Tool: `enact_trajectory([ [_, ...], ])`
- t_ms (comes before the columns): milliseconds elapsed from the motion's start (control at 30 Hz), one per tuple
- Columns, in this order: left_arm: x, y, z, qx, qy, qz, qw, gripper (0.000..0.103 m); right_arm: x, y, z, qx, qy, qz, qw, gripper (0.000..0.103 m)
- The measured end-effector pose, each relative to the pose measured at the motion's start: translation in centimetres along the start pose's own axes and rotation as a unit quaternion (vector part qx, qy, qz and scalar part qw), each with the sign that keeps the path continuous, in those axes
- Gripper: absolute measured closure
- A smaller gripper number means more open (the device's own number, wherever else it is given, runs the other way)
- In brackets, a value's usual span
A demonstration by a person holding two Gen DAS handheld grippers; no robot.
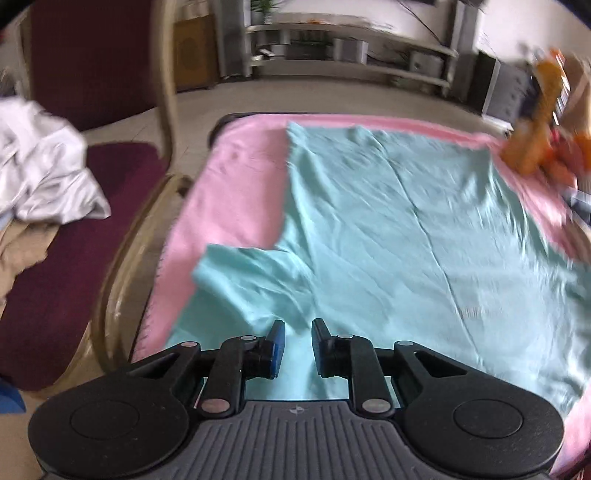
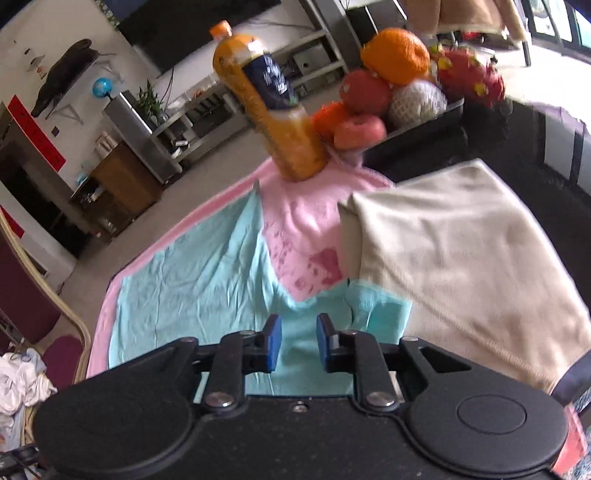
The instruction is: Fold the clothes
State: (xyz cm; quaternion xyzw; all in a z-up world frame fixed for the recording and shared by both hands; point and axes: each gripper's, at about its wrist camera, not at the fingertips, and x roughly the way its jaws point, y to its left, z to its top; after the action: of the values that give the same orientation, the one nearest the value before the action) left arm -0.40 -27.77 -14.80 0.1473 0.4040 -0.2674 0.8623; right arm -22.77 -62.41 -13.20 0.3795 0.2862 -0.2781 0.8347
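Beige floor (image 1: 332,92) throughout. Grey TV shelf unit (image 1: 354,48) against the far white wall; brown wooden cabinet (image 1: 194,55) just left of it, potted plant (image 1: 264,7) on top. Daylight, bright.

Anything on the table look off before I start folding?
Yes. The pink cloth has reddish stains beside the teal shirt, and an orange bottle stands on that cloth at the far end, where tugging might tip it.
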Motion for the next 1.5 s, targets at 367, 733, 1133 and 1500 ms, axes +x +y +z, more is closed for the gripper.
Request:
enact_trajectory([
  [367, 3.2, -4.4, -1.0, 0.066, 0.011, -0.067, 0.9955, 0.086, 8.7, 5.4, -4.3, -0.031, 0.2, 0.088, 0.975, 0.08],
  [733, 1.7, -1.0, -3.4, 0.055, 0.101, -0.031, 0.9929, 0.078, 7.3, 1.1, -4.2, 0.02, 0.194, 0.024, 0.981, 0.089],
  [1133, -2.8, -0.1, -3.3, 0.013, 0.01, -0.053, 0.9985, 0.078, 2.0, 0.7, -4.8, 0.009, 0.093, 0.0, 0.996, 0.08],
  [1500, 1.7, -2.4, -4.1, 0.042, 0.064, -0.054, 0.9956, 0.076, 7.6, 5.1, -7.9, -0.036, 0.236, 0.09, 0.967, 0.082],
])
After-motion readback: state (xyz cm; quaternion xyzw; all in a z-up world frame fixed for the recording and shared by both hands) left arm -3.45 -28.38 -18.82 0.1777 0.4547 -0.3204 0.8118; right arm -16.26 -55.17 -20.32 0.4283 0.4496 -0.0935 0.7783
